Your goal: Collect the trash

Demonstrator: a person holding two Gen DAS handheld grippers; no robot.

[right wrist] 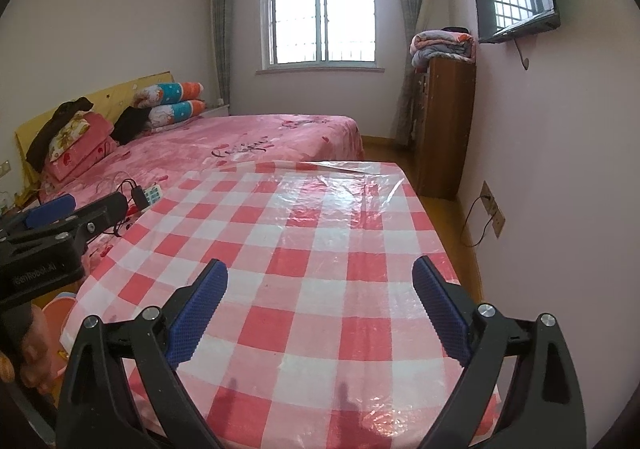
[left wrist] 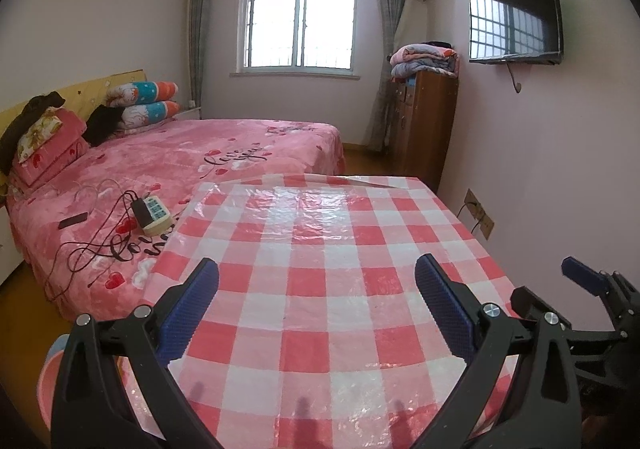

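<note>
Pink-and-white checked plastic covered the worktop (left wrist: 320, 249) in front of you, and its surface was bare in both views: no wrapper, scrap or other trash lay on it. Your left gripper (left wrist: 316, 285) hovered over the near edge with its jaws spread wide and nothing between them, and your right gripper (right wrist: 320, 285) did the same just beside it, also wide apart and empty. So either the worktop had been cleared or the collecting had not begun; the pictures alone could not settle which, and no trash was in view anywhere to say where it was. A pink basin (left wrist: 50, 373) peeked out low at the left of the worktop, possibly where trash was meant to go, though what it held was hidden. Beyond the worktop stood the bed (left wrist: 200, 153) with a power strip (left wrist: 154, 215) and tangled cables on its pink cover, which did not look like trash. As for writing, the bed cover carried script that read "love you", and the side of your left gripper in the right wrist view showed pale lettering ending in "Robot", the rest too small to make out. The television (left wrist: 516, 9) on the wall was dark.
</note>
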